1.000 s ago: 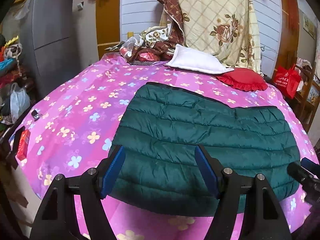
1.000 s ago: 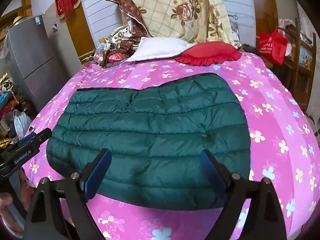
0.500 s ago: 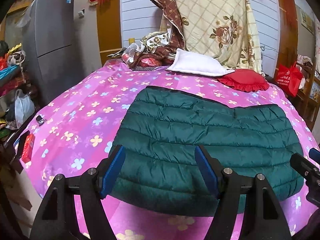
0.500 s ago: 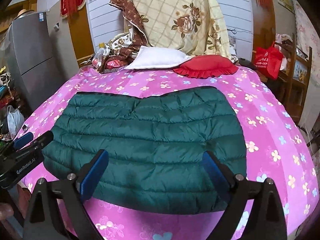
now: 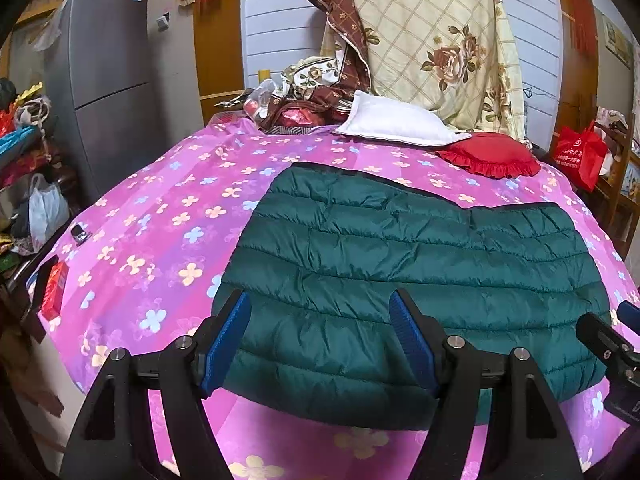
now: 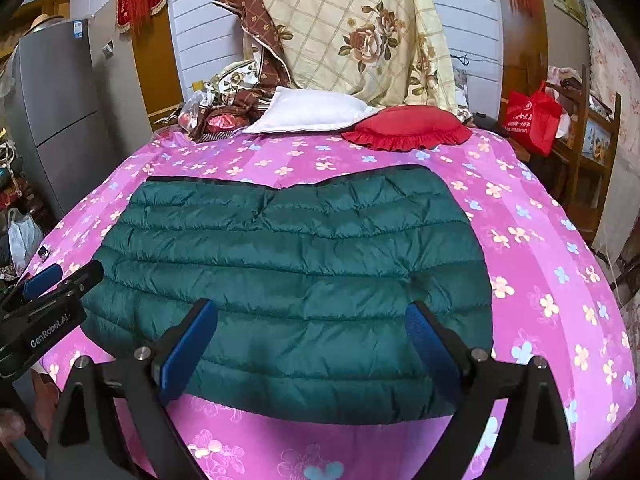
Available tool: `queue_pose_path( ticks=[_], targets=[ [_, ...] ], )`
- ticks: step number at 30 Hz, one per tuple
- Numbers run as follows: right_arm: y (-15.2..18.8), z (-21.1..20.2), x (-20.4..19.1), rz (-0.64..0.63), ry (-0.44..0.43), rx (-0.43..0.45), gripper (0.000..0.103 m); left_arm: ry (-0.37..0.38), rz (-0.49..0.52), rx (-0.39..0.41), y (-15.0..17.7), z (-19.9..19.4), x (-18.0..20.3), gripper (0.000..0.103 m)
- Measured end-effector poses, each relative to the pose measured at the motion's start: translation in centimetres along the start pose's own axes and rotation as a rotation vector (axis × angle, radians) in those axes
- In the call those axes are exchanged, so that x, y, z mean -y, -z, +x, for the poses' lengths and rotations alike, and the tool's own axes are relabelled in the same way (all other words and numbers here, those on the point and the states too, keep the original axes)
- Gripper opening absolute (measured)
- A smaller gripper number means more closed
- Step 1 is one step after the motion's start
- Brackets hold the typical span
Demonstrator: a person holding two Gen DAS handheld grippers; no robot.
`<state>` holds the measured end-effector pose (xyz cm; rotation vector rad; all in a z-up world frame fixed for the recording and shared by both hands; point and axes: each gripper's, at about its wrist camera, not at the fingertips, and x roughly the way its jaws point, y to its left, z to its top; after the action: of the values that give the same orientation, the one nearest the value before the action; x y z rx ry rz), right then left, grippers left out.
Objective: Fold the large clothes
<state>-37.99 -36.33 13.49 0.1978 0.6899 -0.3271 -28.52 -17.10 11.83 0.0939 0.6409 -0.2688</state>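
Observation:
A dark green quilted down jacket (image 5: 408, 272) lies folded flat on the pink flowered bed cover (image 5: 160, 224); it also shows in the right wrist view (image 6: 296, 280). My left gripper (image 5: 320, 336) is open and empty, held above the jacket's near left part. My right gripper (image 6: 312, 344) is open and empty, above the jacket's near edge. The right gripper's tip shows at the right edge of the left wrist view (image 5: 608, 344). The left gripper shows at the left edge of the right wrist view (image 6: 48, 304).
A white pillow (image 6: 312, 116) and a red frilled cushion (image 6: 412, 132) lie at the bed's far end, with a bundle of floral bedding (image 6: 352, 40) behind. A grey fridge (image 5: 108, 92) stands left. A red bag (image 6: 532, 120) hangs on wooden furniture right.
Both grippers have drawn back and risen slightly from the jacket, still open. The jacket has not moved.

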Motion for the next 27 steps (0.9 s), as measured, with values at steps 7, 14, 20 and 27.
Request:
queue_pose_path(
  ticks=[7,14,20,27],
  targets=[
    [0.29,0.35,-0.02,0.008,-0.002,-0.014,0.097,0.008,-0.002,-0.007,0.11,0.18,0.25,0.052],
    [0.42,0.47,-0.09,0.010,-0.001,-0.017,0.097,0.010,0.003,-0.009,0.19,0.17,0.35,0.052],
    [0.75,0.77,-0.08,0.010,0.006,-0.026,0.097,0.014,0.012,-0.009,0.24,0.12,0.61,0.052],
    [0.83,0.87,-0.05,0.008,0.007,-0.027,0.097,0.018,0.014,-0.010,0.22,0.11,0.86,0.052]
  ],
)
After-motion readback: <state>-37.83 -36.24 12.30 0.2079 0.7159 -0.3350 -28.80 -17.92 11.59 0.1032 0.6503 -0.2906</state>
